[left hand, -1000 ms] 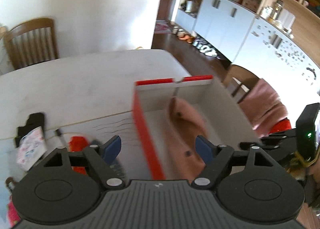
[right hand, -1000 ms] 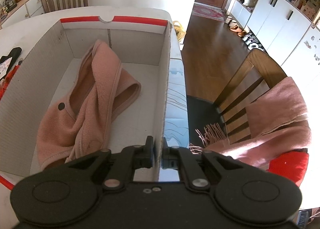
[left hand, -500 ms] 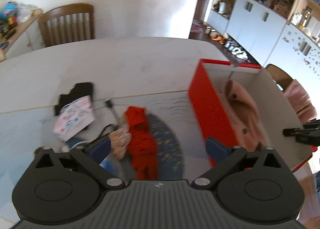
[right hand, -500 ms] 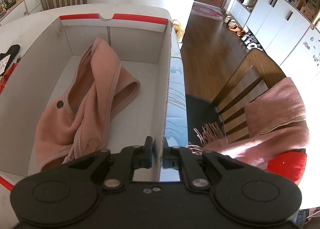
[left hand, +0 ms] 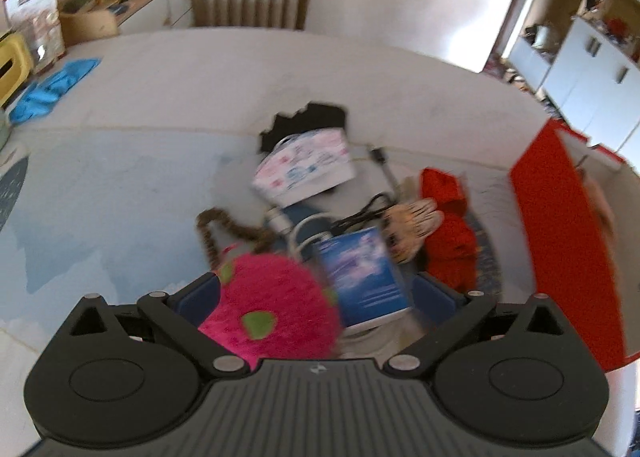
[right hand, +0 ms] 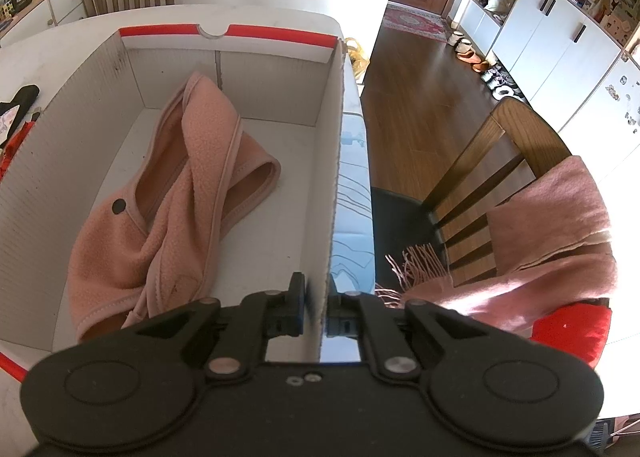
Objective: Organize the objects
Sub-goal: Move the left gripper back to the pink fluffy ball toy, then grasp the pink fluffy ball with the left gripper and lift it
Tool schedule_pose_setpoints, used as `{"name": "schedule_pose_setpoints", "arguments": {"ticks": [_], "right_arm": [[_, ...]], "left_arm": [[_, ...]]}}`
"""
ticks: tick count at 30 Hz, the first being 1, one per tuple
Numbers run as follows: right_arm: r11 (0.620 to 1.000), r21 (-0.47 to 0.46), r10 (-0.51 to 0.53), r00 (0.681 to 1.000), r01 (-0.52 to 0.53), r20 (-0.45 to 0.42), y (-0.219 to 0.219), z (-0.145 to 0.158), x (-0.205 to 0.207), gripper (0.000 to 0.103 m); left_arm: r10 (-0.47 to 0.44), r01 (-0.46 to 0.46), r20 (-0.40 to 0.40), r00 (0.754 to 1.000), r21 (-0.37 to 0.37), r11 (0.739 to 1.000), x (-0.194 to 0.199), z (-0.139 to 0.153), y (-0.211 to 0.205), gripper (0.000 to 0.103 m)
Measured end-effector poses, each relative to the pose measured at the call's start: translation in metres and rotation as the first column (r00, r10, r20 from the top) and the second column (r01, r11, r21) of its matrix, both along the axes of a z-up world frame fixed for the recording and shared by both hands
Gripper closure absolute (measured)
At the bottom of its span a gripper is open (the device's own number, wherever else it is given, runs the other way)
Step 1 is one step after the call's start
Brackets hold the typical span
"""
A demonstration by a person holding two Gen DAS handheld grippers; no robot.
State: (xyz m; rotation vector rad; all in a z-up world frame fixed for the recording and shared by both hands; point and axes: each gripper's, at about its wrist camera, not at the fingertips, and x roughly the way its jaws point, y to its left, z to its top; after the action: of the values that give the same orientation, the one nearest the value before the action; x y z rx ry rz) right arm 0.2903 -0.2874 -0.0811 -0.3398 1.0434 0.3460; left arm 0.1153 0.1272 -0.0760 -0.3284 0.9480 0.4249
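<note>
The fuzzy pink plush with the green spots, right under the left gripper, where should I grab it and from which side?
Probably take the pink plush across its round body, coming straight down from above. The left gripper is open wide with the body between its fingers, and the soft pile should squash into a firm hold. Avoid the thin brown strap; the blue booklet crowds its right side.

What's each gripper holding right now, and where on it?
The right gripper is shut on the box, pinching its side wall at the top edge. The left gripper is wide open over the pile, holding nothing.
</note>
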Motion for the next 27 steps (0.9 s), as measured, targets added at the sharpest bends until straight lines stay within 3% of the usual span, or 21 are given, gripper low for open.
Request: {"name": "schedule_pose_setpoints", "arguments": {"ticks": [14, 22, 27], "right_arm": [[1.000, -0.002, -0.001, 1.000, 0.001, 0.002, -0.002, 0.000, -0.001, 0.096], [1.000, -0.003, -0.001, 1.000, 0.001, 0.002, -0.002, 0.000, 0.000, 0.095], [1.000, -0.005, 0.001, 1.000, -0.001, 0.003, -0.001, 0.000, 0.000, 0.096]], "left_arm": [[0.031, -0.029, -0.090, 0.995, 0.028, 0.999, -0.008, -0.043, 0.025, 0.000], [0.031, -0.029, -0.085, 0.996, 0.020, 0.999, -0.010, -0.050, 0.026, 0.000], [0.029, -0.027, -0.066, 0.997, 0.031, 0.999, -0.011, -0.044, 0.023, 0.011]]}}
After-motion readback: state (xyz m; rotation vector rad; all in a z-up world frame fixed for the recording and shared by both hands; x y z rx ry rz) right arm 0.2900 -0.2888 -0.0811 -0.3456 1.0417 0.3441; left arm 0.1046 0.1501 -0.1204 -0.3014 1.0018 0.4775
